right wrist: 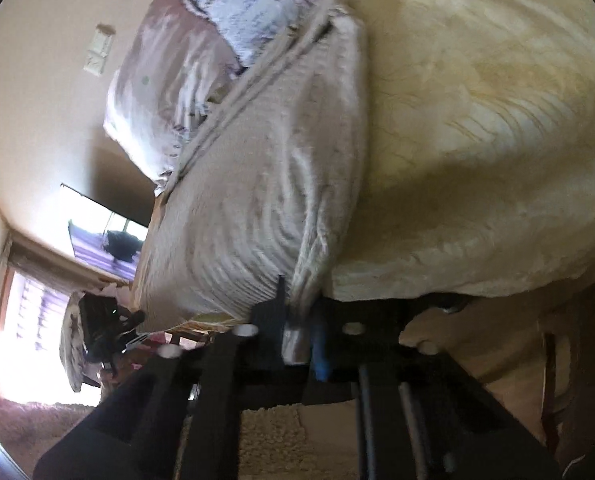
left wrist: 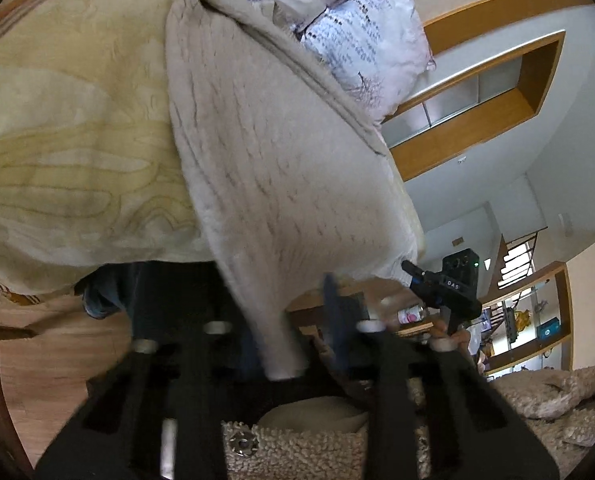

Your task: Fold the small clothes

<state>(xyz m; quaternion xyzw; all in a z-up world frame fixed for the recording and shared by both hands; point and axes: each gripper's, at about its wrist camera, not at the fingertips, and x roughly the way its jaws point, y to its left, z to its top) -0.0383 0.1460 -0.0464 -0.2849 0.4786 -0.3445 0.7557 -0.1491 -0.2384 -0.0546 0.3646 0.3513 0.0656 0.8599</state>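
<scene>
I am looking along both pairs of tongs at a beige knitted garment (left wrist: pixel 273 152) lying spread on a bed covered by a cream blanket (left wrist: pixel 69 128) with a pale yellow leaf pattern. Everything below is placed relative to that garment.

The left tongs (left wrist: pixel 287 344) are sitting at the garment's near corner, and their fingers are clamping together on the narrow tail of fabric that is hanging off the bed's edge. The rest of the garment is stretching away from these tongs, up and across the bed, towards a white patterned pillow (left wrist: pixel 361 40) lying just beyond its far end.

The right tongs (right wrist: pixel 297 334) are gripping the garment's other near corner in the same way, their fingers pressing together on a bunched fold of the knit. In the right wrist view the garment (right wrist: pixel 257 184) is again running away from the tongs towards the pillow (right wrist: pixel 201 64), with the blanket (right wrist: pixel 477 140) lying beside it.

In the left wrist view, the right tongs (left wrist: pixel 411 270) are showing as a black tool just beside the garment's near edge, with a hand (left wrist: pixel 455 334) below them. Fluffy fabric (left wrist: pixel 297 448) is lying under the left tongs, nearer than the garment.
</scene>
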